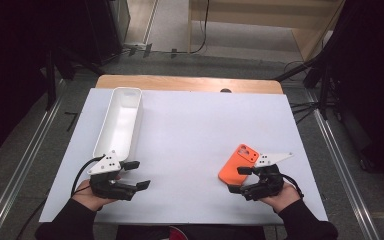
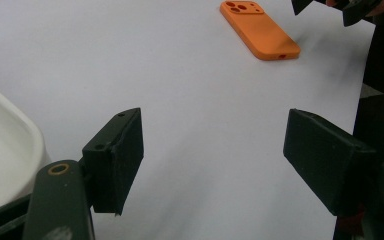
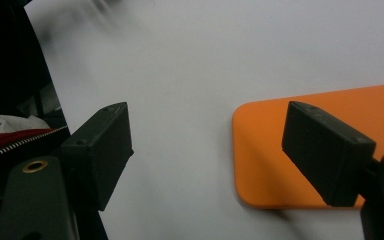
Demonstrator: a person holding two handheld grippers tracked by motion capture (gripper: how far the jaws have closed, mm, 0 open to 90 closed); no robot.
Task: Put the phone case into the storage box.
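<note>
An orange phone case [image 1: 237, 159] lies flat on the white table sheet [image 1: 190, 135], camera holes up, at the front right. My right gripper [image 1: 238, 179] sits at its near end, open; in the right gripper view one jaw hovers over the case [image 3: 265, 150] while the other stands over bare sheet, the gripper [image 3: 207, 155] holding nothing. My left gripper [image 1: 137, 174] rests at the front left, just below the white tray [image 1: 120, 117], pointing right. Its jaws stand wide apart with nothing between them [image 2: 212, 160]. The case [image 2: 260, 30] lies far ahead of it.
The long white tray stands empty along the left side; its rounded corner [image 2: 5, 145] is beside my left jaw. A wooden table edge [image 1: 190, 82] runs along the back. Dark stands and cables flank the table on the floor.
</note>
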